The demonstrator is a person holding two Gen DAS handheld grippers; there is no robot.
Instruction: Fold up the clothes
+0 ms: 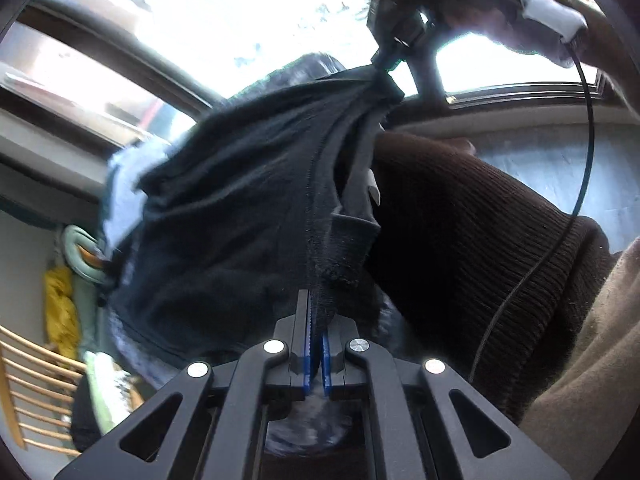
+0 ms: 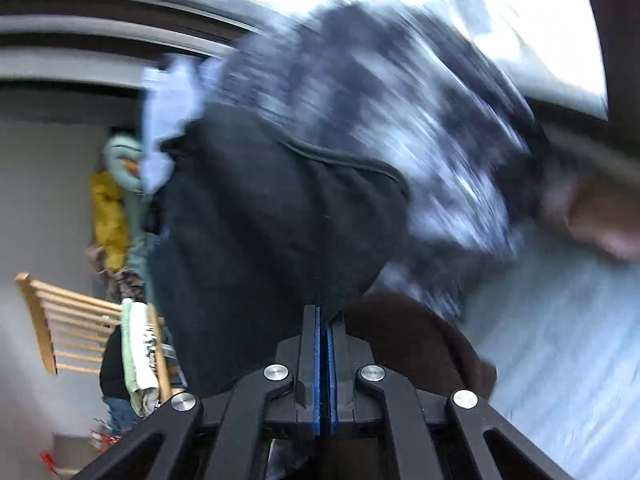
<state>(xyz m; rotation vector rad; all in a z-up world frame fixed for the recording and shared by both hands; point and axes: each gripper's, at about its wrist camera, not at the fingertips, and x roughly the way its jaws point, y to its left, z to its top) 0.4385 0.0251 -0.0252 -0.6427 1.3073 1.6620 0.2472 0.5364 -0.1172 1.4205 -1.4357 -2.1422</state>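
Observation:
A black garment (image 1: 240, 208) hangs stretched in the air between my two grippers. My left gripper (image 1: 316, 320) is shut on its seamed edge near the bottom of the left wrist view. The right gripper (image 1: 394, 50) shows there at the top, pinching another part of the same cloth. In the right wrist view my right gripper (image 2: 325, 322) is shut on the black garment (image 2: 272, 216). That view is blurred by motion. A dark plaid cloth (image 2: 400, 112) lies behind the garment.
A dark brown knit piece (image 1: 480, 248) and a tan cloth (image 1: 592, 360) lie at the right. A wooden chair (image 2: 68, 328) draped with clothes stands at the left, with yellow clothing (image 2: 108, 216) behind it. Bright windows (image 1: 248, 8) fill the top.

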